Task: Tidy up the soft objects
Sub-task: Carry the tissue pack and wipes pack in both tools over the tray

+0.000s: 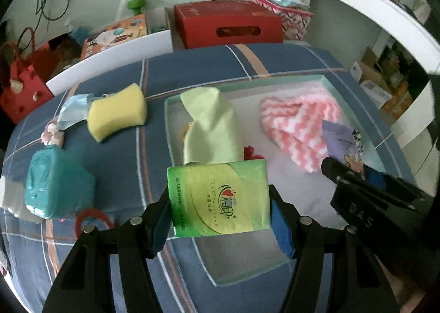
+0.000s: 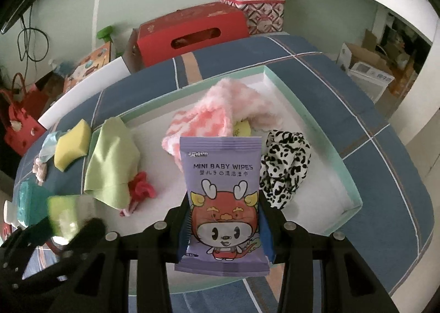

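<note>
The left gripper [image 1: 220,200] clamps a green tissue pack [image 1: 218,197] over the tray's [image 1: 169,131] 7 o'clock corner; the right gripper [image 2: 224,214] clamps a purple wipes pack [image 2: 222,203] above the tray's middle. Both slick packs could slip, or the 2 grippers collide.

green tissue pack [image 1: 218,198]: upright over tray rim | purple wipes pack [image 2: 222,203]: upright above tray

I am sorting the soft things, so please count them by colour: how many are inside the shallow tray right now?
Green cloth: 1
Pink-and-white towel: 1
Black-and-white spotted fabric: 1
Red item: 1
Total in the tray: 4
</note>
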Motion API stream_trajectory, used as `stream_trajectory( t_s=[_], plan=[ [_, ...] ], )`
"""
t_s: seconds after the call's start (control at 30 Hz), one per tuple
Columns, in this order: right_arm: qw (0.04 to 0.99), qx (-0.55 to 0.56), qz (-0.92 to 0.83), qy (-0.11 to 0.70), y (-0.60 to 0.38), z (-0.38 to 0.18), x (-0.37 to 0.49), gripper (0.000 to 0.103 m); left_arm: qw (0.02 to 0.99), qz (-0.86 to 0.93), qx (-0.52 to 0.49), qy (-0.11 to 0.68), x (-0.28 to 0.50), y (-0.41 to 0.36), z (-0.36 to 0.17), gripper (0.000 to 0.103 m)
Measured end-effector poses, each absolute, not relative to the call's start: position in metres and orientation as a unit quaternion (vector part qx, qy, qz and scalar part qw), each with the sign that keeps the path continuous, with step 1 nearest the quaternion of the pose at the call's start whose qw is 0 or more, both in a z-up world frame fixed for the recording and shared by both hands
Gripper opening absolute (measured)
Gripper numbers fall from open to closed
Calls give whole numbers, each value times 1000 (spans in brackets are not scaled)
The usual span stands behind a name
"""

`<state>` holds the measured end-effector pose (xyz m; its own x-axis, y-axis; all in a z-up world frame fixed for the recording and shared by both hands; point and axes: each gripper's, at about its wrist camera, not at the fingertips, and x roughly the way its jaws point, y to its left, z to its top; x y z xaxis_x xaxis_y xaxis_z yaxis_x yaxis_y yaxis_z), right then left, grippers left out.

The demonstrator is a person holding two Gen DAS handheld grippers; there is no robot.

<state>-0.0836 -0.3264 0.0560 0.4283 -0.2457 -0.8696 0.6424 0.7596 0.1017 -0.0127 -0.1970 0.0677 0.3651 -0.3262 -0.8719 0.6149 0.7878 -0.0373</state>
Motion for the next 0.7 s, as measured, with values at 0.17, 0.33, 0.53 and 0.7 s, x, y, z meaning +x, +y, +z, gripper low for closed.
stream_trajectory(
  t_s=[0.17,0.33,0.53,0.7],
  plan=[
    [810,216,-271,472,-325,49,-83,44,799,-297,135,505,-6,-198,47,65],
    [806,209,-273,481,-323,44,-81,44,800,-297,146,501,-7,-199,40,65],
    [801,205,-277,489,-322,40,-81,45,800,-300,155,496,-14,-200,40,65],
    [808,188,-295,474,-318,55,-86,64,802,-305,150,491,-15,-196,47,71]
  ],
)
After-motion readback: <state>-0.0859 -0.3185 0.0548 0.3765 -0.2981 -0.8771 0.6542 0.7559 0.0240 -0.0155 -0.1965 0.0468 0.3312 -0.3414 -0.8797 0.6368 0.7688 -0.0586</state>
